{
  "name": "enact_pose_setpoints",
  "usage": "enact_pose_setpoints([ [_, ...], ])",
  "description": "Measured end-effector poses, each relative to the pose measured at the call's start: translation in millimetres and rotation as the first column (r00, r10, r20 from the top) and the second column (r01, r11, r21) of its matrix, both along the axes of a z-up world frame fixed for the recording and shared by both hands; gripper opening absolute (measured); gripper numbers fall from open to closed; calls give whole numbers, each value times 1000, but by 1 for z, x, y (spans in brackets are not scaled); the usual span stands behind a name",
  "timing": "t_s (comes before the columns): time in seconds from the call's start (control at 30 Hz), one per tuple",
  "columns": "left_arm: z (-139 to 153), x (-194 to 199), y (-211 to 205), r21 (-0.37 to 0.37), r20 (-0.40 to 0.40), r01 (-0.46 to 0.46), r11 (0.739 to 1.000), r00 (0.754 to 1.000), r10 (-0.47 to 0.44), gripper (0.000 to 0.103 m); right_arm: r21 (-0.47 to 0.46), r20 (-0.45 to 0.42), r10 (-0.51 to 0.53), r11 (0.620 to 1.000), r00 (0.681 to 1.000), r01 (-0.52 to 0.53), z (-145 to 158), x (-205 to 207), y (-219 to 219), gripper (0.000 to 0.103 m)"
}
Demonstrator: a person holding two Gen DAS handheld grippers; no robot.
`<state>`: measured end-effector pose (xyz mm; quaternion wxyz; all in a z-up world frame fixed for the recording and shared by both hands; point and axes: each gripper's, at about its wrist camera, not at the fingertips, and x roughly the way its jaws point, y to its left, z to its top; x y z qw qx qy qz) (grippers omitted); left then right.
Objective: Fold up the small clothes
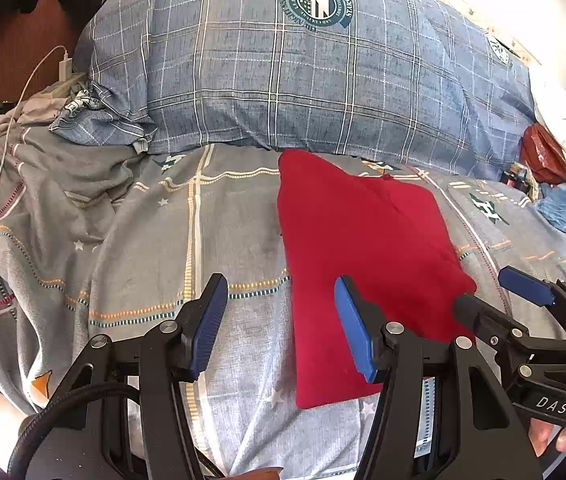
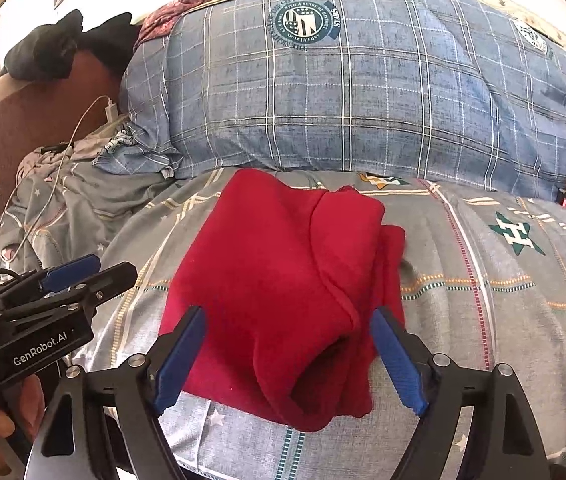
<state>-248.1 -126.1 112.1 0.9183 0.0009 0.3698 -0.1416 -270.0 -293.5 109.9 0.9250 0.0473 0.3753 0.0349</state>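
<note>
Red garment (image 2: 283,300) lies folded on the grey bedsheet (image 2: 483,320), the plaid pillow (image 2: 363,100) at its twelve o'clock, and its near edge dips out of sight behind the tongs. Right gripper (image 2: 289,354) gapes wide over it, pads clear of the cloth. Left gripper (image 1: 281,326) sits half open at the garment's nine o'clock edge, gripping nothing; the hands are mostly cut off.

A bed (image 2: 483,280) with a gray sheet holds a folded red cloth (image 2: 275,280) and a big blue pillow (image 2: 363,100).
</note>
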Motion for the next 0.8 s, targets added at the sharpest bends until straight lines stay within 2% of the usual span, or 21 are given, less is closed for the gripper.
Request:
enact_pose_setpoints([
  [0.8,-8,9,-7,25,-11,5,1000,1000,-5,56,9,-41,-9,1000,999,9,-11,11,-1,82],
])
